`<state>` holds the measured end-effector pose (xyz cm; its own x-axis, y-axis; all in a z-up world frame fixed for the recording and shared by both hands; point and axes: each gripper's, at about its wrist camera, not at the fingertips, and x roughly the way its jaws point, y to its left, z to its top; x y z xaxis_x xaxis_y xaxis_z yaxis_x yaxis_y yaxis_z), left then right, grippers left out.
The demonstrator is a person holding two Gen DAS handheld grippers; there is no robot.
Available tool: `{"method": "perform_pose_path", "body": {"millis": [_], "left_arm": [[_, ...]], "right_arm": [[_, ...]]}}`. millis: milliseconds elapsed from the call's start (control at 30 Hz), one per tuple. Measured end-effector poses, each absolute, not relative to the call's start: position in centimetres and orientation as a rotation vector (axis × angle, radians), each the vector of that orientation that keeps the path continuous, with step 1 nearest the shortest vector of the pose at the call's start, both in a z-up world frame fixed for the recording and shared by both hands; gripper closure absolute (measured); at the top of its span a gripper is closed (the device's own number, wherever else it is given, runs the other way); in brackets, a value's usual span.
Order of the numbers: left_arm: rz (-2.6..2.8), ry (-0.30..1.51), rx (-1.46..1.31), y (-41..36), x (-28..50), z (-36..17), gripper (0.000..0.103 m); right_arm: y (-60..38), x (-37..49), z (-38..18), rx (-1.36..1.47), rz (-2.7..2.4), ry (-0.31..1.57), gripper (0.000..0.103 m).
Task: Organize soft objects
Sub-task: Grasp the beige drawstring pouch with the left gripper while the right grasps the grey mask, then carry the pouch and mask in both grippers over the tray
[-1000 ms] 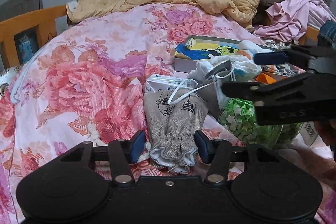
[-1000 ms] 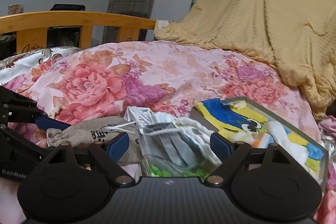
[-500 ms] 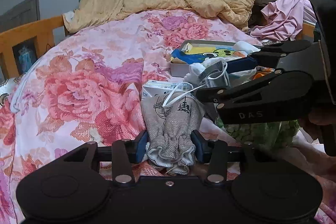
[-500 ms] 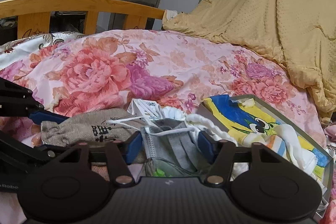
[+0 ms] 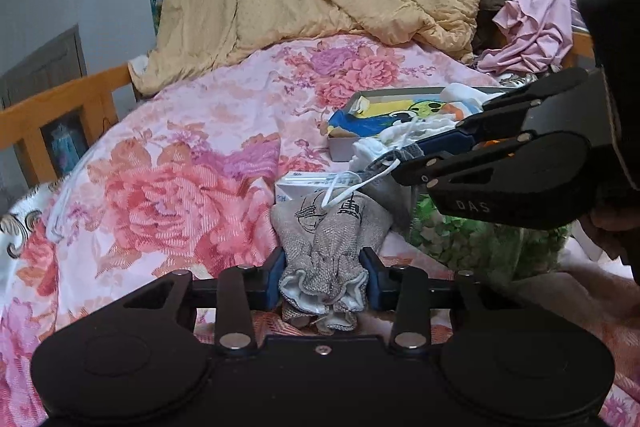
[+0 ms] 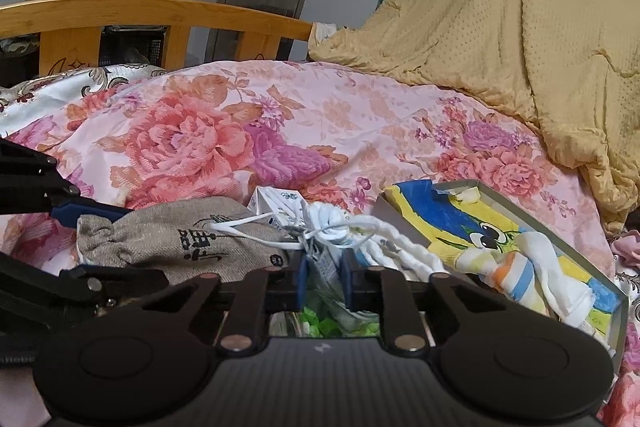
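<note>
Tongs on the left (image 5: 323, 273) close, pinching the linen pouch (image 5: 328, 239); right tongs (image 6: 324, 277) close on a half-hidden grey mask (image 6: 326, 263).

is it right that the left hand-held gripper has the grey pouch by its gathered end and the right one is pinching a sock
Not quite. The left hand-held gripper does hold the pouch by its gathered end, jaws closing. But the right hand-held gripper is closing on a grey face mask, not a sock, as the right wrist view shows.
</note>
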<state>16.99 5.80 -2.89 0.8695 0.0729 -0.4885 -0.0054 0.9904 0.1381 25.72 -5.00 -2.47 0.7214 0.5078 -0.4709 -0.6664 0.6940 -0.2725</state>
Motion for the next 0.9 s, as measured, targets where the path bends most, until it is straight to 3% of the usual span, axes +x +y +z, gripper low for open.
{"method": "perform_pose_path", "body": {"millis": [300, 533, 900], "left_arm": [[0.051, 0.504, 0.105, 4.9, 15.9, -1.5, 0.064], [0.087, 0.543, -0.095, 5.9, 15.2, -0.6, 0.064], [0.117, 0.458, -0.127, 3.1, 12.7, 2.2, 0.064]], "right_arm": [[-6.2, 24.7, -1.1, -0.421, 0.675, 0.349, 0.097], [-7.4, 23.4, 0.2, -0.392, 0.686, 0.321, 0.098], [-12.3, 21.8, 4.3, -0.259, 0.652, 0.262, 0.098]]}}
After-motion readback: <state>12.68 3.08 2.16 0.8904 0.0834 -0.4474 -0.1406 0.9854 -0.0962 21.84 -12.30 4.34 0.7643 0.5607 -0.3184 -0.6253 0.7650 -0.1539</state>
